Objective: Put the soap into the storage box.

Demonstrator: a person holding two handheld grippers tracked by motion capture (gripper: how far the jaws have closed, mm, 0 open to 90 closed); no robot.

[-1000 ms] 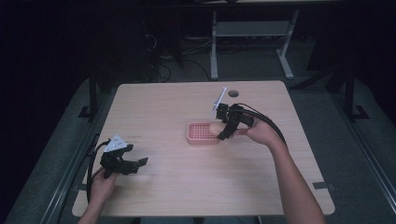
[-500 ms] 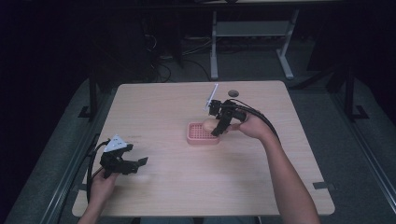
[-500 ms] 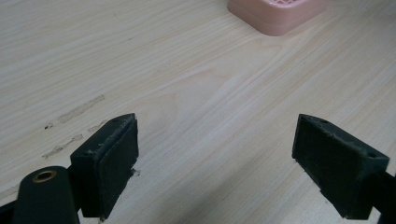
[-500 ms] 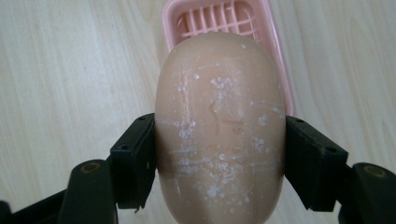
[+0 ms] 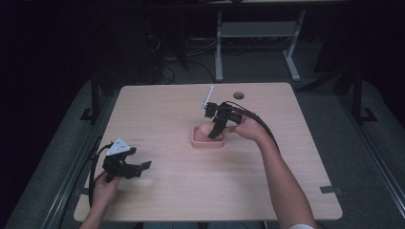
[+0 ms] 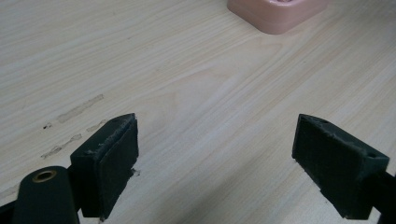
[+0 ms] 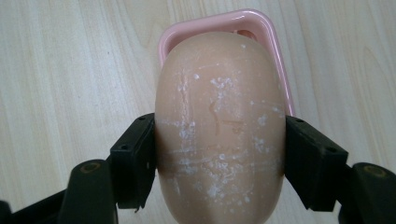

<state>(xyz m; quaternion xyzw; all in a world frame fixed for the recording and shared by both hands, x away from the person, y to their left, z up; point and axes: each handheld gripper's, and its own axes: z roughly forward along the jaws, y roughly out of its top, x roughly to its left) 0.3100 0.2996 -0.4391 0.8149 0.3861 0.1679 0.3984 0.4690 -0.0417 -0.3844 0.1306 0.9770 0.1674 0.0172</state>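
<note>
A peach oval bar of soap point(image 7: 219, 121), scuffed with white marks, is clamped at both sides by the black pads of my right gripper point(image 7: 219, 154), which is shut on it. The bar hangs right over a pink soap dish point(image 7: 261, 28) on the wooden table. From the high view the right gripper point(image 5: 214, 132) points down at the dish point(image 5: 206, 142) near the table's middle, with the soap point(image 5: 204, 128) at its tip. Near the table's front left corner my left gripper point(image 5: 139, 168) rests low, jaws wide open point(image 6: 215, 154) over bare wood, the dish point(image 6: 275, 14) far ahead of it.
The wooden table point(image 5: 286, 181) has a round cable hole point(image 5: 238, 95) at its far edge. Faint tape marks point(image 6: 79, 109) lie on the wood just ahead of the left gripper. Black cables trail from both grippers. Dark floor and a desk frame lie beyond the table.
My right gripper has carried the soap leftward and slightly down, from the dish's right side to over the dish. The left gripper has stayed put.
</note>
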